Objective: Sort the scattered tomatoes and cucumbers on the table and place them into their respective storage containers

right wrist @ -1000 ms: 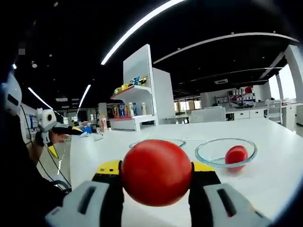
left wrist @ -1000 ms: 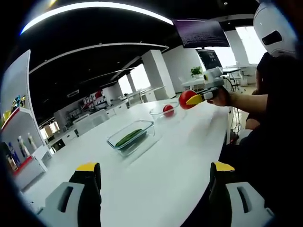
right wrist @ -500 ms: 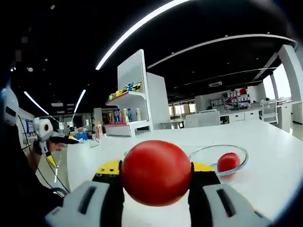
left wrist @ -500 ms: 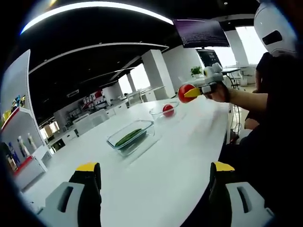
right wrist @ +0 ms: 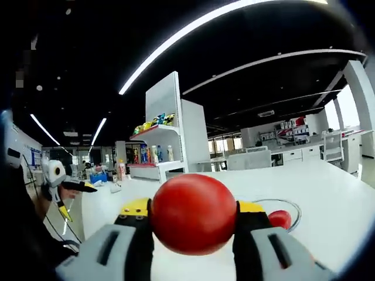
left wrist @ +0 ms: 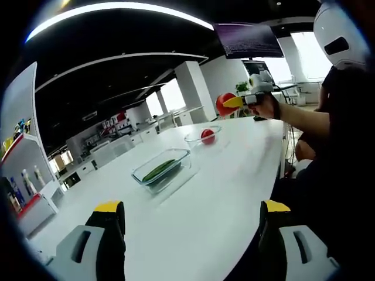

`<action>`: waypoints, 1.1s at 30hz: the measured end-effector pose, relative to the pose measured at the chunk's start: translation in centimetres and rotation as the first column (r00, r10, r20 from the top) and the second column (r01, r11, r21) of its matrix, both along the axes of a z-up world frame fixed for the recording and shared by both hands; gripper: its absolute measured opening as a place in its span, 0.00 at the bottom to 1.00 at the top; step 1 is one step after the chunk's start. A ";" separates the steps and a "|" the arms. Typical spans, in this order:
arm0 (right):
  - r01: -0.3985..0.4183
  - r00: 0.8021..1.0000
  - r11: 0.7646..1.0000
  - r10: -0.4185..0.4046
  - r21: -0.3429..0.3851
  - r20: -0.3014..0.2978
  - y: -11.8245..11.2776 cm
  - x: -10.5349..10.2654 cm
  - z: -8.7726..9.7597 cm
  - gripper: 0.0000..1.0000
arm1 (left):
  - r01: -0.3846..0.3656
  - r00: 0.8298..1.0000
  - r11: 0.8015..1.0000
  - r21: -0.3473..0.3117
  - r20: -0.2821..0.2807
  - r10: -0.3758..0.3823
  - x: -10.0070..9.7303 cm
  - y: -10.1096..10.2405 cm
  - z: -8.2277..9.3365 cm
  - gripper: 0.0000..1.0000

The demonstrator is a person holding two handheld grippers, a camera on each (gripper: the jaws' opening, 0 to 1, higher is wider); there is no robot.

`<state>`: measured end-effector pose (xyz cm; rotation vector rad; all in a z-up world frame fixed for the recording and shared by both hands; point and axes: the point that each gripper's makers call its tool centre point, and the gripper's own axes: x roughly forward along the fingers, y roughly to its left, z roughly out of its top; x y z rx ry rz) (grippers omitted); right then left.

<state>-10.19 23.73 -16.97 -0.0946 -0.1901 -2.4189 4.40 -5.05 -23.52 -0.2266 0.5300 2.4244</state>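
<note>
Jaws of the right gripper (right wrist: 193, 225) clamp a tomato (right wrist: 194, 213) above the worktop (left wrist: 222, 187), near the round glass bowl (left wrist: 203, 137), ready for deposit. Left gripper (left wrist: 193, 234) jaws stand apart, idle; a cucumber (left wrist: 159, 170) lies in the rectangular container (left wrist: 163, 171) beside that bowl

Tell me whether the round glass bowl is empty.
Not empty: the round glass bowl holds one tomato, seen inside its rim in both gripper views.

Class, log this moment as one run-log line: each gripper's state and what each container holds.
right gripper: shut on tomato | left gripper: open | round bowl: one tomato | rectangular container: cucumber
</note>
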 end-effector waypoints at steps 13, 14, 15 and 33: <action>0.021 0.998 1.000 -0.021 -0.006 -0.060 0.9 0.2 3.3 0.51 | 0.003 1.000 1.000 0.000 -0.002 -0.003 0.0 0.0 0.1 0.94; 0.023 0.998 1.000 -0.023 -0.006 -0.062 0.9 0.2 3.4 0.51 | 0.002 1.000 1.000 0.000 -0.003 -0.002 0.0 0.0 0.1 0.94; 0.023 0.998 1.000 -0.023 -0.007 -0.064 0.9 0.2 3.5 0.51 | 0.002 1.000 1.000 -0.001 -0.004 -0.002 0.0 -0.1 0.2 0.94; 0.041 0.997 0.998 -0.044 -0.048 -0.070 1.6 -1.0 5.1 0.51 | 0.011 1.000 1.000 -0.003 0.000 -0.011 0.1 0.3 0.2 0.94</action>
